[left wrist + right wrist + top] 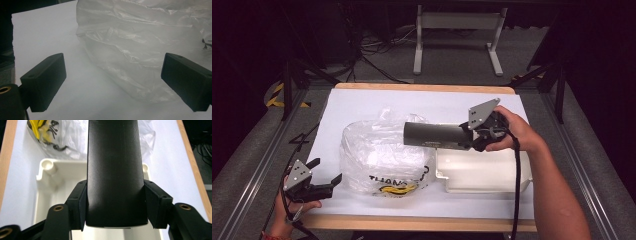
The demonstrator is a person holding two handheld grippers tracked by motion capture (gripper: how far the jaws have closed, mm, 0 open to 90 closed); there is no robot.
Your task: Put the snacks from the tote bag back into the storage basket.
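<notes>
Two tools worked: right tool (pixel 469 136) clamped the dark box (pixel 437 135) level above the tray (pixel 482 172); left tool (pixel 324 175) waited wide beside the bag (pixel 382 155)

Dark grey rectangular box (pixel 435 135), long, matte, held level above the worktop (pixel 362 102), clamped at one end between the right tongs (pixel 473 134). Its far end reaches over a crumpled clear plastic bag (pixel 377 155); white tray (pixel 484 172) lies beneath.

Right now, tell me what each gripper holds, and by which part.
The right gripper clamps the dark box by its near end, jaws on its two sides. The left gripper is open, holding nothing.
</notes>
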